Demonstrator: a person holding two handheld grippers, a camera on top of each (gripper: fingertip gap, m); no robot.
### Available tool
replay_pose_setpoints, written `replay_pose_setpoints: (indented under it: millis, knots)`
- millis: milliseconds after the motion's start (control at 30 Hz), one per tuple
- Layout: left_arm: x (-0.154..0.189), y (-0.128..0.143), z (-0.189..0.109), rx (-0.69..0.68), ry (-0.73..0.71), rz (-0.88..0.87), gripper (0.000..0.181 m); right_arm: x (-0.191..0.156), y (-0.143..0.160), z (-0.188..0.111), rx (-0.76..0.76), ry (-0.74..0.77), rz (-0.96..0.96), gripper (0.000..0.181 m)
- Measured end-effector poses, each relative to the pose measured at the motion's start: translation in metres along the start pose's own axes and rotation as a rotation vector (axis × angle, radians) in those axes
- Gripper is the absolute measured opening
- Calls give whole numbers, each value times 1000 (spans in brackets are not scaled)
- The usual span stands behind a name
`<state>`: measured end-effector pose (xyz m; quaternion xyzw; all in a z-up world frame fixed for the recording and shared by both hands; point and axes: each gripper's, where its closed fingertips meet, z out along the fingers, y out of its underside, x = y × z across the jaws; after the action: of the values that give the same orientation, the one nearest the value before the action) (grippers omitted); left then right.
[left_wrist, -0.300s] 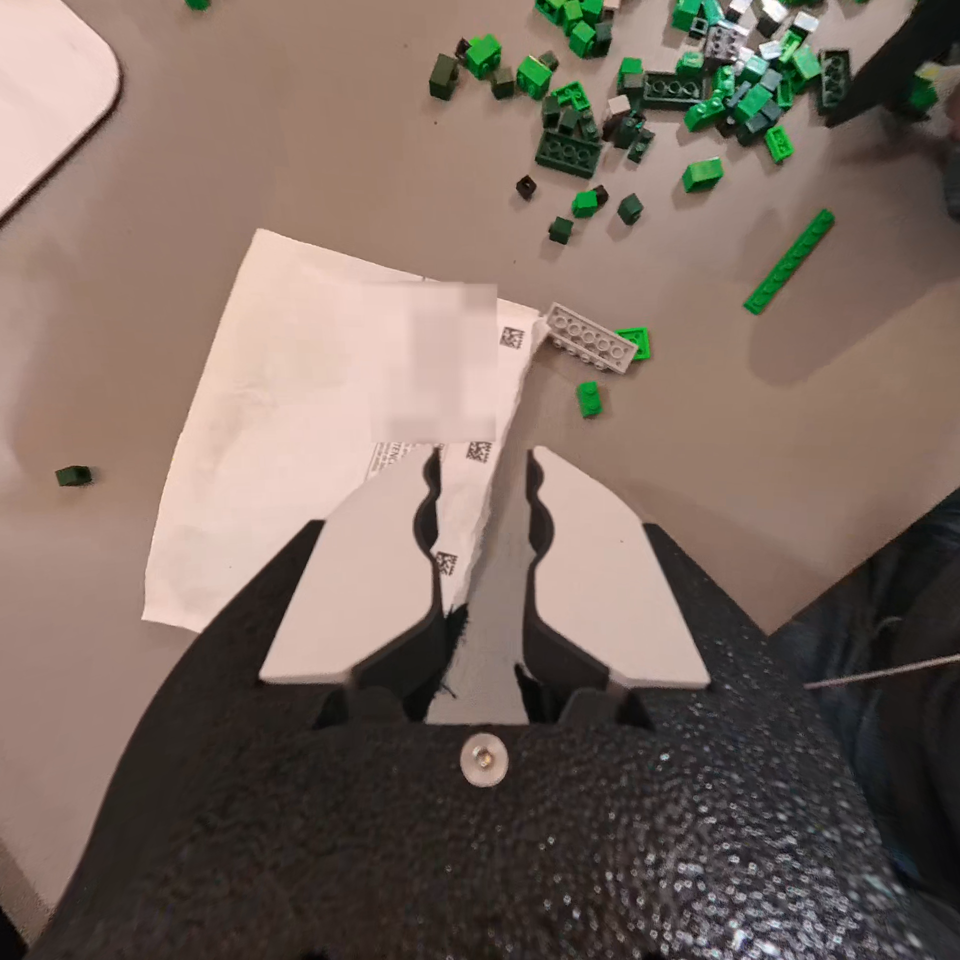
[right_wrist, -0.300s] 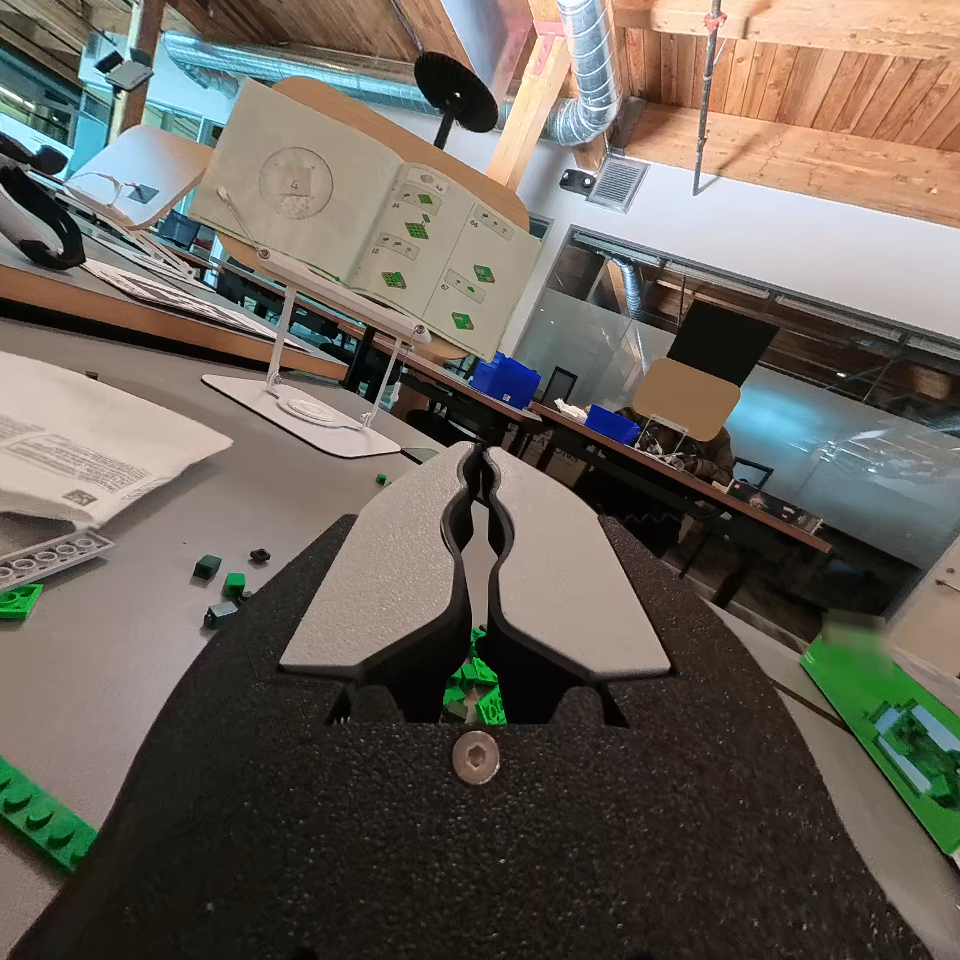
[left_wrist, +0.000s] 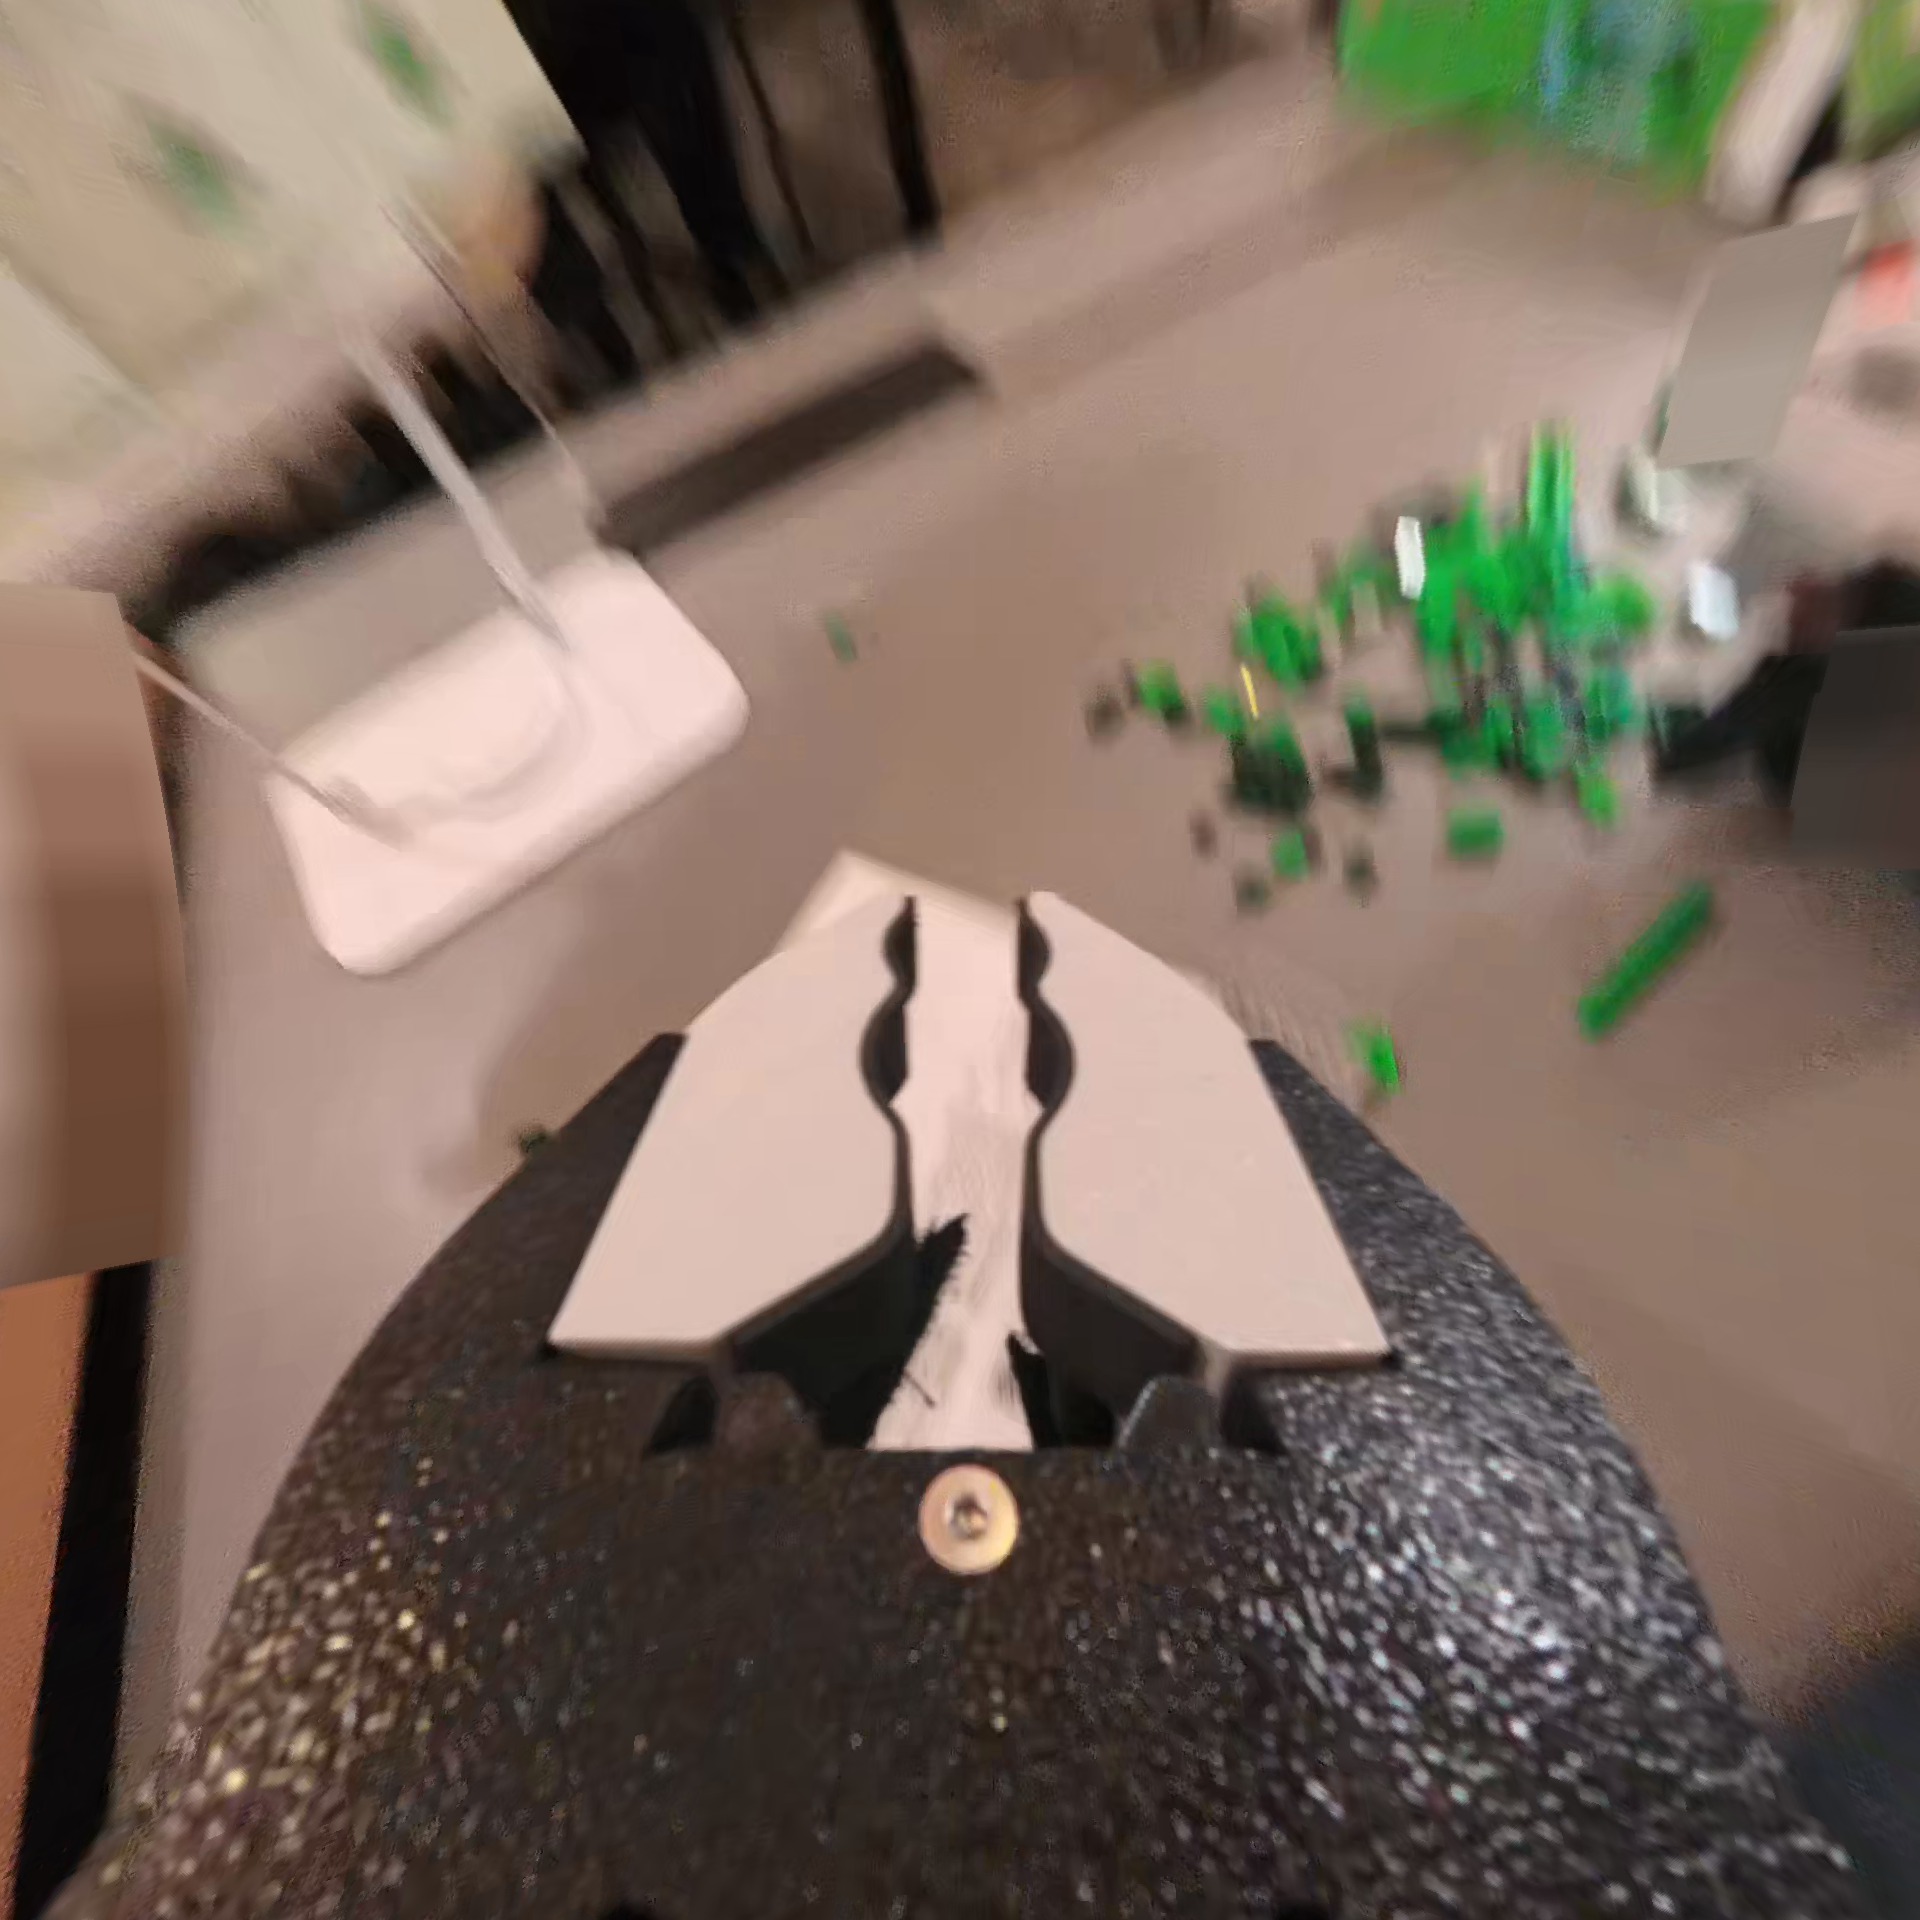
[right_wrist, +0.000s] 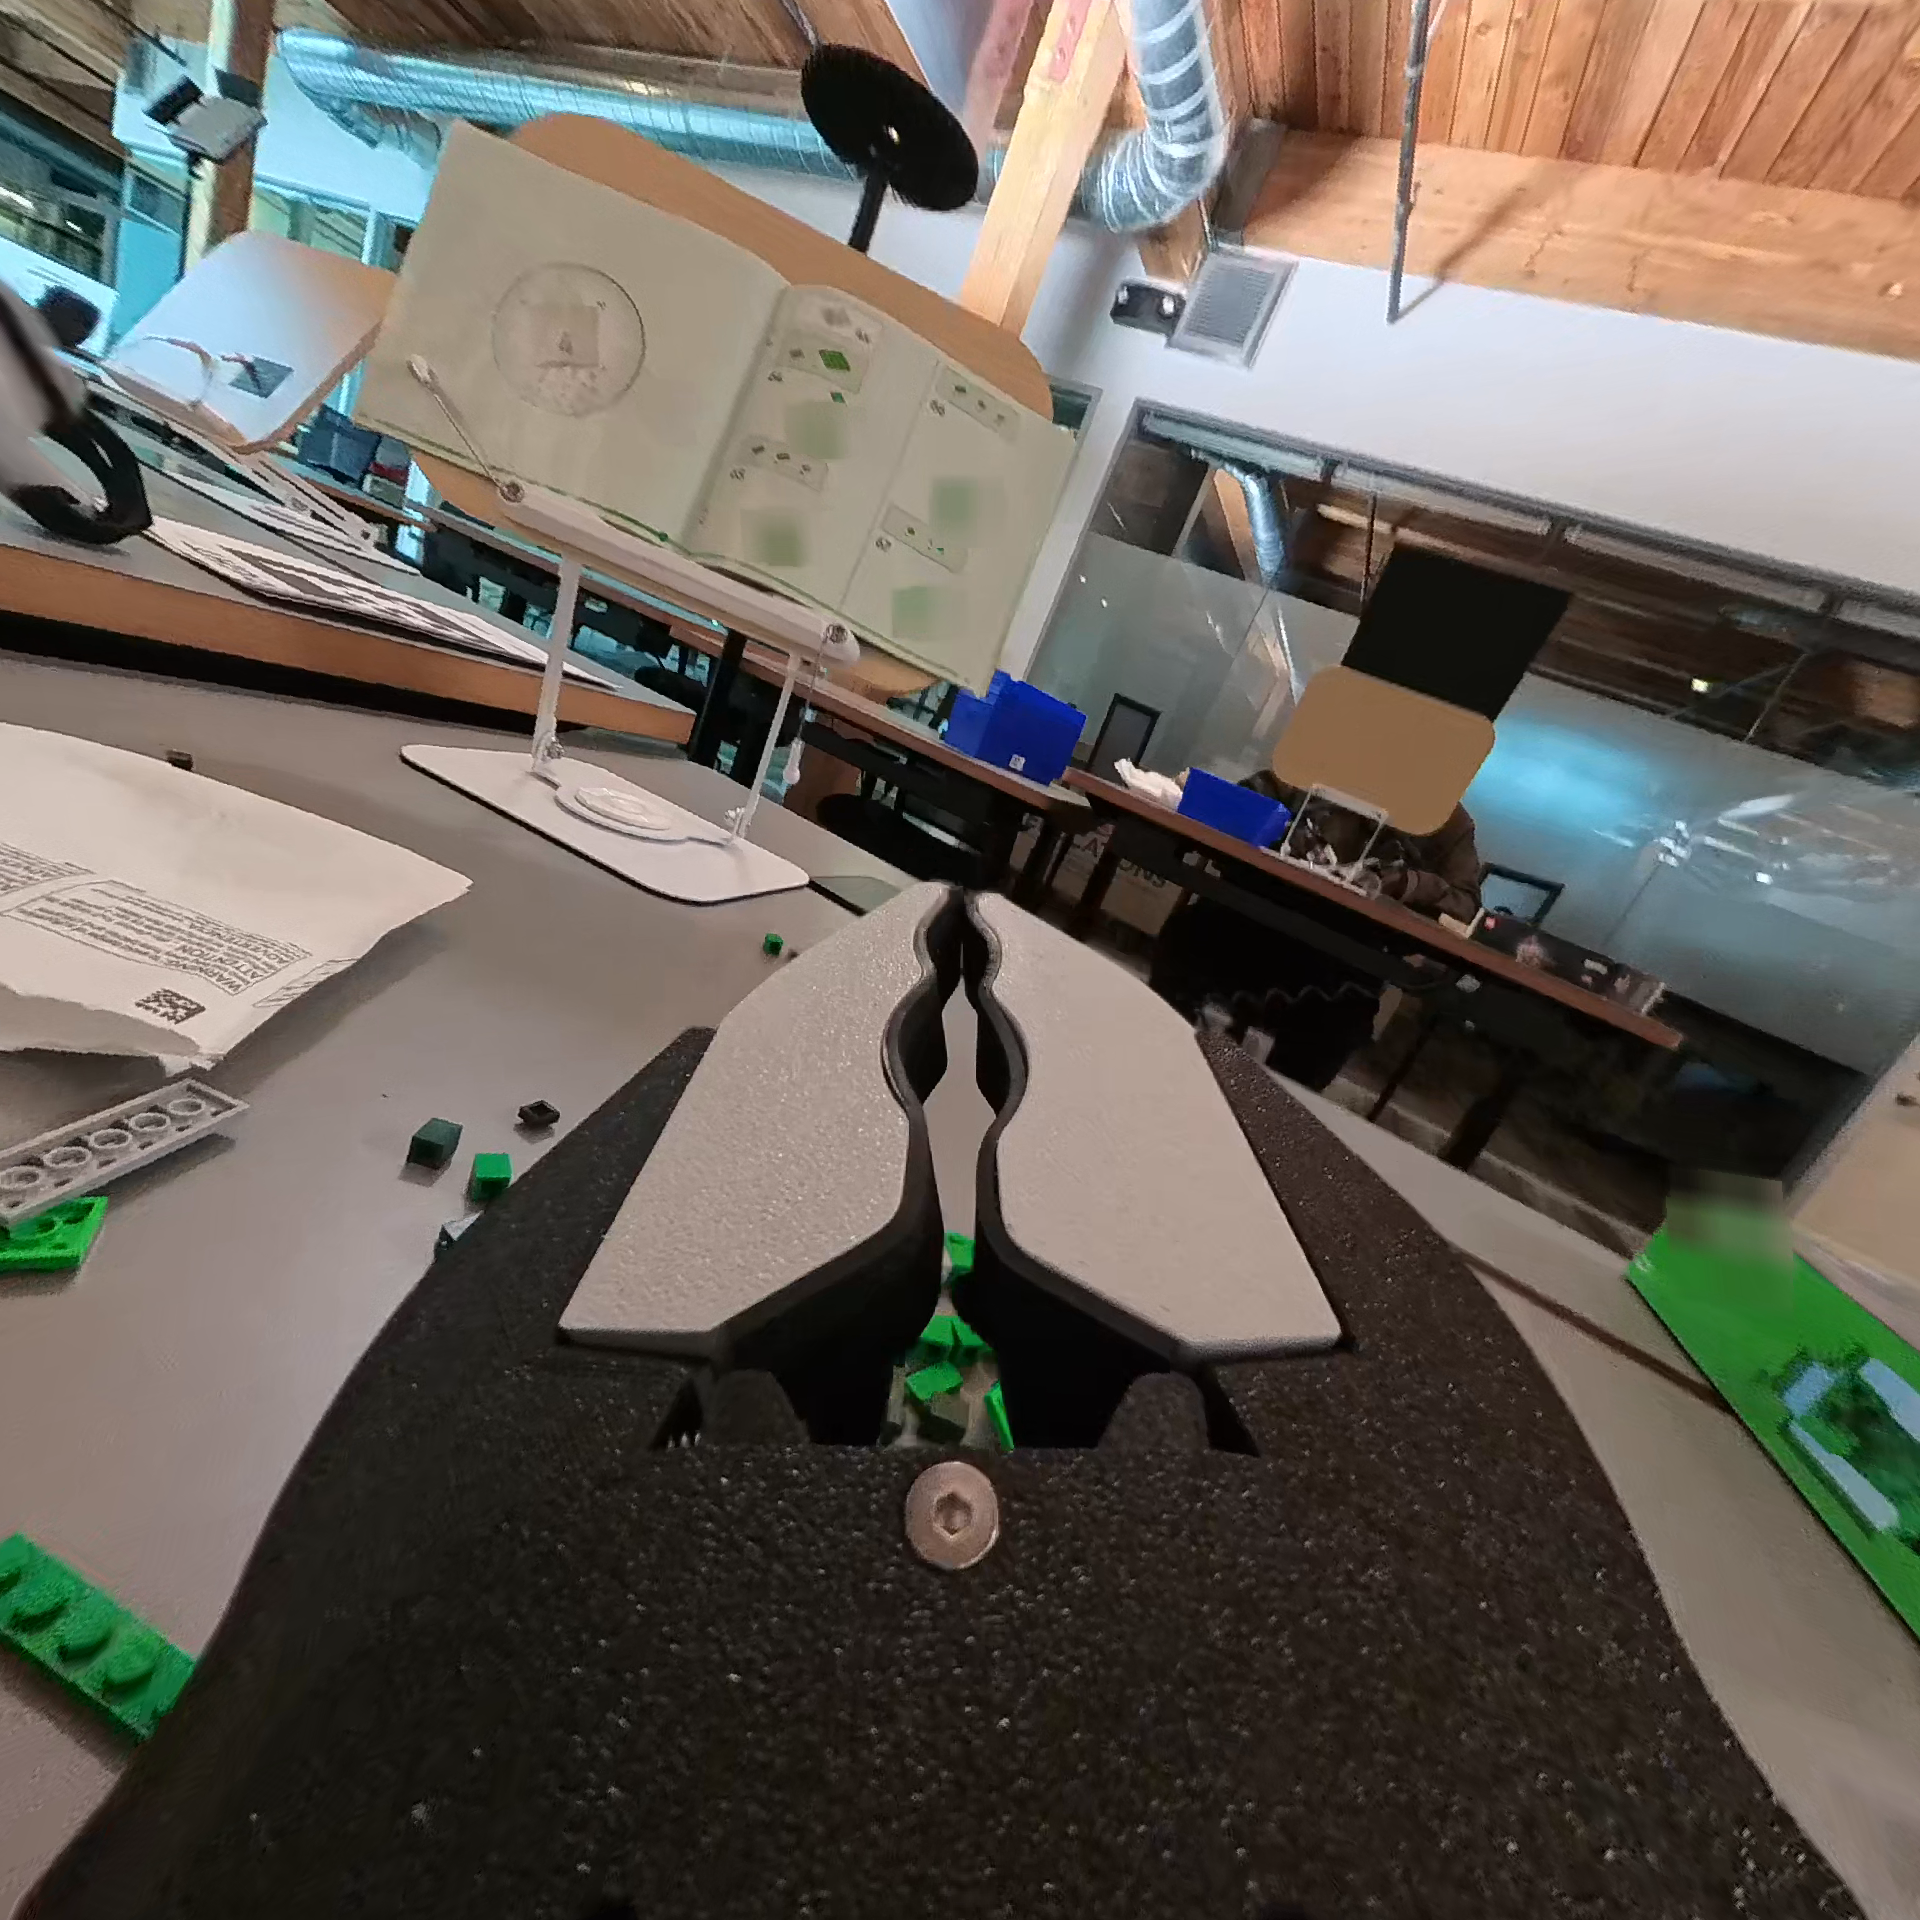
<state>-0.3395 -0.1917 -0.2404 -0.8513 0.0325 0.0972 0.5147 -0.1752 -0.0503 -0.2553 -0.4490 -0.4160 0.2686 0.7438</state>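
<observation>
In the left wrist view, everything beyond the claw was smeared by motion. A moment earlier this camera looked straight down on the torn white paper bag (left_wrist: 961, 1039); now it was tipped up and forward, so the white base of the book stand (left_wrist: 499, 769) filled the centre left and the heap of green bricks (left_wrist: 1455, 644) sat at the upper right, with a long green plate (left_wrist: 1647, 961) just below it. The left gripper (left_wrist: 966, 914) kept its jaws parted about as before. White paper showed through the gap and past the left tip, but we saw nothing pinched. In the right wrist view, almost nothing had shifted. The right gripper (right_wrist: 961, 904) was clenched nearly tip to tip on nothing, low over the grey table (right_wrist: 520, 987), with loose green bricks (right_wrist: 940, 1351) visible beneath it through the slit. The paper bag (right_wrist: 187, 894) lay flat at the centre left, a grey studded plate (right_wrist: 114, 1143) touching its torn edge. The open instruction booklet (right_wrist: 675, 416) stood on its stand at the upper left, and a green plate (right_wrist: 83, 1642) lay at the lower left.
</observation>
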Motion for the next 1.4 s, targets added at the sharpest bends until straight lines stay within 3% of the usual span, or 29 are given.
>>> replay_pose_setpoints:
  millis: [33,100,233,400,500,633,733,867,1067,1200,1400]
  knots:
    - [-4,-24,-2,154,-49,-9,8,0,0,2,-11,6,13,0]
    - [-10,-56,2,354,-157,57,4,-5,-4,7,-2,-8,31,0]
    - [-34,-92,52,405,-472,397,5,-23,1,28,-12,-88,-4,0]
    - [-56,-133,146,302,-601,787,5,-42,9,41,-12,-169,-23,0]
    - [-89,-139,200,145,-663,941,10,-41,4,37,29,-183,13,0]
    - [-122,-152,241,13,-805,1159,21,-45,3,37,37,-222,58,0]
    - [-134,-165,258,34,-802,1025,36,-51,2,36,45,-255,52,0]
    - [-157,-159,287,-4,-751,890,48,-57,0,36,55,-288,47,0]
    - [-155,-172,302,12,-802,1128,35,-61,2,39,46,-316,85,0]
    - [-161,-164,312,-55,-772,1096,36,-63,2,39,49,-327,84,0]
    - [-165,-165,309,-28,-786,1083,21,-63,2,39,49,-329,83,0]
